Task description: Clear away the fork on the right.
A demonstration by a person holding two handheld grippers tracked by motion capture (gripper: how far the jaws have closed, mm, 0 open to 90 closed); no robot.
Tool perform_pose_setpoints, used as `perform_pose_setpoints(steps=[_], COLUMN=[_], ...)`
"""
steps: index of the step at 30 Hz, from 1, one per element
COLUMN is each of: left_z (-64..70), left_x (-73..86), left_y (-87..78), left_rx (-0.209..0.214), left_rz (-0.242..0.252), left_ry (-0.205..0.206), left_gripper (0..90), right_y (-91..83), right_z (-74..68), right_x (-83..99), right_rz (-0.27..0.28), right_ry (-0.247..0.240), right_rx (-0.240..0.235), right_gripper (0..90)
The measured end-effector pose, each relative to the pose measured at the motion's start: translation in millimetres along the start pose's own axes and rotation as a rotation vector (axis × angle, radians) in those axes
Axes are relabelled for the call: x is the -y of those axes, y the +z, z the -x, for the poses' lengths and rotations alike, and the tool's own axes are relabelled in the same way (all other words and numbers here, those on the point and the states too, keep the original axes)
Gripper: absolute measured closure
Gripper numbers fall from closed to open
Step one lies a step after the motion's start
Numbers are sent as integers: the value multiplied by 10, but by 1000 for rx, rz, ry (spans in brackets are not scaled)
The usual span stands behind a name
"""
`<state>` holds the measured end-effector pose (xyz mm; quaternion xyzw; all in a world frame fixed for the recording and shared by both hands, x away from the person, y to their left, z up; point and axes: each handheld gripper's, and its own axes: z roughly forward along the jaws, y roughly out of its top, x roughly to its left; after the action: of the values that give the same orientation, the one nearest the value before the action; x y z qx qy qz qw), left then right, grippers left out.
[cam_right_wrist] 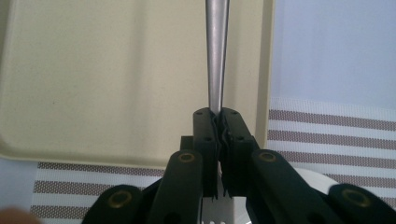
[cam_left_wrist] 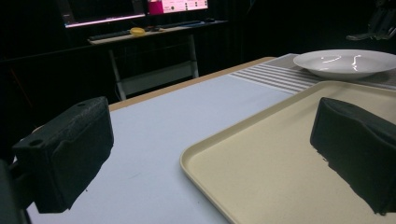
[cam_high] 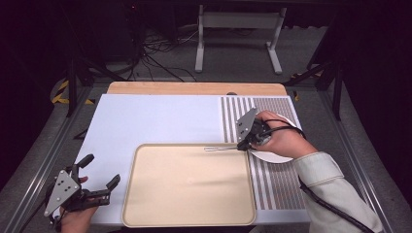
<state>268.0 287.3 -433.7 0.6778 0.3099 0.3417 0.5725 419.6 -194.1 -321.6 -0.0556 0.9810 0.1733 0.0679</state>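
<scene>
My right gripper [cam_high: 241, 144] [cam_right_wrist: 218, 121] is shut on a metal fork [cam_high: 219, 148] [cam_right_wrist: 215, 51] near its neck. The handle points out over the far right corner of the beige tray [cam_high: 189, 194] [cam_right_wrist: 116, 79]; the tines sit behind the jaws above the white plate [cam_high: 272, 156] [cam_right_wrist: 317, 179]. At the table's near left corner my left gripper [cam_high: 101, 171] [cam_left_wrist: 212, 154] is open and holds nothing, just left of the tray [cam_left_wrist: 280, 163]. The plate [cam_left_wrist: 345, 63] shows far off in the left gripper view.
A striped placemat [cam_high: 277, 179] [cam_right_wrist: 327, 135] lies under the plate, right of the tray. A pale sheet [cam_high: 155, 121] covers the table, with a wooden edge [cam_high: 194, 88] at the back. Beyond stand a white desk frame [cam_high: 238, 22] and floor cables [cam_high: 155, 53].
</scene>
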Motion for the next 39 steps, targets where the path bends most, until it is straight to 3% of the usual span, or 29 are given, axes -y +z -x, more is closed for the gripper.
perform_pose_setpoints(steps=[13,39], left_z=[-8,-10], left_x=[0,2], left_y=[-2,1], left_rx=[2,4], left_rz=[-3,1], left_ry=[1,-4], left_gripper=[5,5], right_y=[209,844], right_z=[121,200], right_x=[-219,-252], right_rz=[4,-50], right_ry=[-31,-27], right_rx=[-26,-122], right_gripper=[865,864])
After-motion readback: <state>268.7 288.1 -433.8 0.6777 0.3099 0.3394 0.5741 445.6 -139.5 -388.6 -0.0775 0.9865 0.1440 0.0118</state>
